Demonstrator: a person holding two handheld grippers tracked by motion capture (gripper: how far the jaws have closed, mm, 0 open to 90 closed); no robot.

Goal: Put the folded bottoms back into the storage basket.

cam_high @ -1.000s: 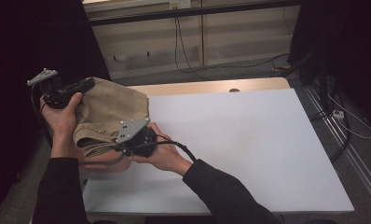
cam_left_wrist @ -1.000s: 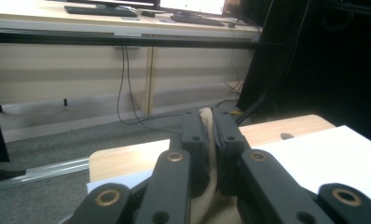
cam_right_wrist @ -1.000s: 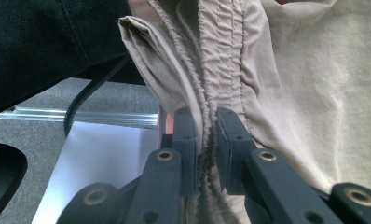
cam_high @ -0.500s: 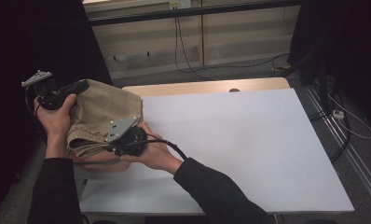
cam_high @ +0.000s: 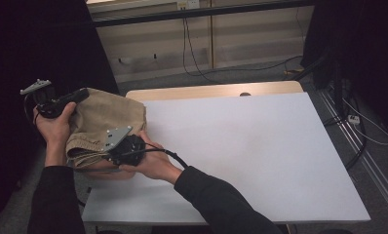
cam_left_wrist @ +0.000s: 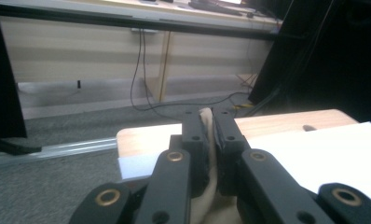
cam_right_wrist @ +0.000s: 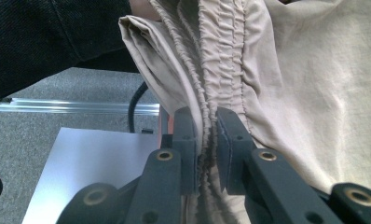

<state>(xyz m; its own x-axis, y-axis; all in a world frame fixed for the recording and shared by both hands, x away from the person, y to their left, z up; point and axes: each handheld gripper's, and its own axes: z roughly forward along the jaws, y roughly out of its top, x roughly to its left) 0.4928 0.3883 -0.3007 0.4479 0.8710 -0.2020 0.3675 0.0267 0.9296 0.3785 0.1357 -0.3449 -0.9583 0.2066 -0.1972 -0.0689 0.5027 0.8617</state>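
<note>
A folded piece of tan cloth [cam_high: 106, 117], soft and matte with a gathered, ribbed elastic band along one edge, lies bunched at the left end of the white table [cam_high: 241, 146], partly hanging over that edge. The left gripper [cam_high: 77, 95], a black tool with a grey three-cornered plate on top, is held at the far left corner of the bundle; in the left gripper view its jaws stand nearly together with a thin fold of the cloth [cam_left_wrist: 206, 116] pinched between the flat pads. The right gripper [cam_high: 106, 155], also black with a grey plate and a thick cable trailing from it, sits at the near edge of the bundle; in the right gripper view its jaws are clamped narrowly on the puckered elastic band [cam_right_wrist: 207, 112], with smoother, lightly creased fabric spreading to the right. The tabletop is smooth and rectangular, with a pale wooden strip [cam_high: 211, 91] along its far side.
</note>
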